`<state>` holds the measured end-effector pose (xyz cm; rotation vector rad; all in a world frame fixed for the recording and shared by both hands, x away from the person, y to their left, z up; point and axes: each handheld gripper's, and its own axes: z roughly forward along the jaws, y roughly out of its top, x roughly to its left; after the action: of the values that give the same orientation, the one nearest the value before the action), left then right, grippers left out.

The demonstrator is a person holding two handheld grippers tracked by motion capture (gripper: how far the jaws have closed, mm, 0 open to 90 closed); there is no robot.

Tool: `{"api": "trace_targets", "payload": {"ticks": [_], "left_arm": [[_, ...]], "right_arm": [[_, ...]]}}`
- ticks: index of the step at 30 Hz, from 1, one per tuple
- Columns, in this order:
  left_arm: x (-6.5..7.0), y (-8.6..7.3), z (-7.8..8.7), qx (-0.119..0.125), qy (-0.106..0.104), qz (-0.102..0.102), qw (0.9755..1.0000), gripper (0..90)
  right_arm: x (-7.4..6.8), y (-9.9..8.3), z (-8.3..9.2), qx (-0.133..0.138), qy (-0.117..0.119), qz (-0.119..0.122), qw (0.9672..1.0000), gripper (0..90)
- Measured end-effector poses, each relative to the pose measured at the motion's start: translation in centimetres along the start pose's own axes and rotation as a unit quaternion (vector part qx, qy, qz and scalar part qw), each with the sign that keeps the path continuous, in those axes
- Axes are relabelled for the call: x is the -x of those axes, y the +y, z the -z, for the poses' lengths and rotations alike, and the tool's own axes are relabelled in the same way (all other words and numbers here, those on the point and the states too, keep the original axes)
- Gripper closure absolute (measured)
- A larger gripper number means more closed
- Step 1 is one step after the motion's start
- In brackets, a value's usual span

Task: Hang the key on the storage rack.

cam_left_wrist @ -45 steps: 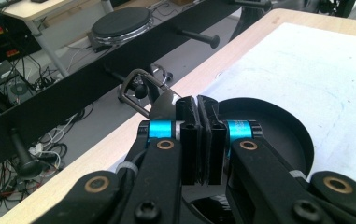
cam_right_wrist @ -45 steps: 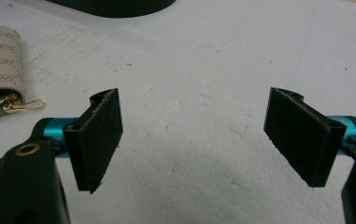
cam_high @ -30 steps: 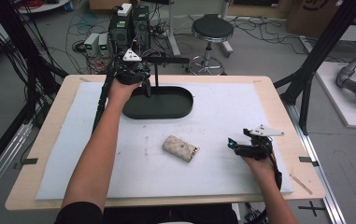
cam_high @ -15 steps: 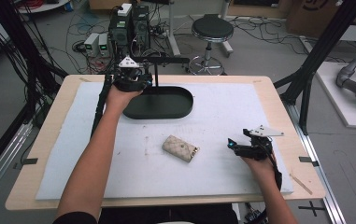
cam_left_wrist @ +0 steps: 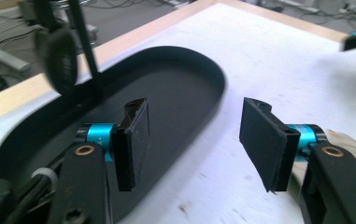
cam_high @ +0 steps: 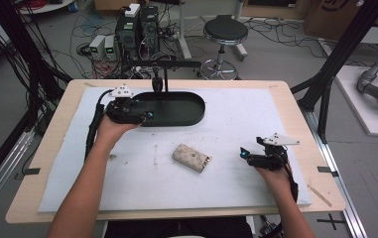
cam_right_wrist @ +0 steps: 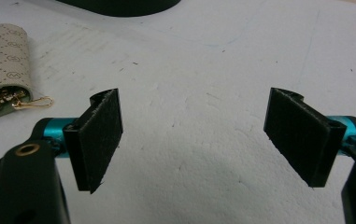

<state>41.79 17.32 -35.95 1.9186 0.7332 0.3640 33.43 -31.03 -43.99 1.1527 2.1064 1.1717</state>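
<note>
A black oval tray lies at the back of the white mat, and a black stand rises from it with a dark round piece hanging from its bar. My left gripper hovers over the tray's left end. Its jaws have just been opening and nothing is between its pads. A beige patterned pouch with a gold clasp lies mid-mat. My right gripper rests on the mat to the pouch's right, open and empty.
The white mat covers a wooden table. Black frame posts stand at both back corners. On the floor behind are a stool, computer boxes and cables.
My left hand has drawn back from the stand, moving left and toward the person to the tray's left end. The right hand and the pouch have not moved.
</note>
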Motion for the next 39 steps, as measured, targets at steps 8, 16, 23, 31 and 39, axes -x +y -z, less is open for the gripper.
{"api": "trace_targets", "payload": {"ticks": [8,16,23,31,39], "left_arm": [[1.6,-3.6,2.0,0.008,-0.006,0.004,0.9999,35.4],[1.8,-6.7,2.8,0.006,-0.044,0.015,0.9989,27.5],[1.8,-7.6,3.6,0.012,-0.038,0.011,0.9992,24.7],[1.7,-8.1,3.9,0.018,-0.042,0.01,0.9989,20.2],[1.7,-8.2,3.7,0.015,-0.043,0.008,0.9989,18.0]], "right_arm": [[0.2,0.0,-0.2,-0.003,-0.002,-0.002,1.0,20.0],[0.1,0.0,-0.3,-0.007,-0.001,0.004,1.0,20.0],[0.0,0.0,-0.2,-0.005,-0.002,0.002,1.0,20.0],[0.1,0.0,-0.3,-0.005,0.001,0.004,1.0,20.0],[0.1,0.0,-0.4,-0.005,0.003,0.004,1.0,20.0]]}}
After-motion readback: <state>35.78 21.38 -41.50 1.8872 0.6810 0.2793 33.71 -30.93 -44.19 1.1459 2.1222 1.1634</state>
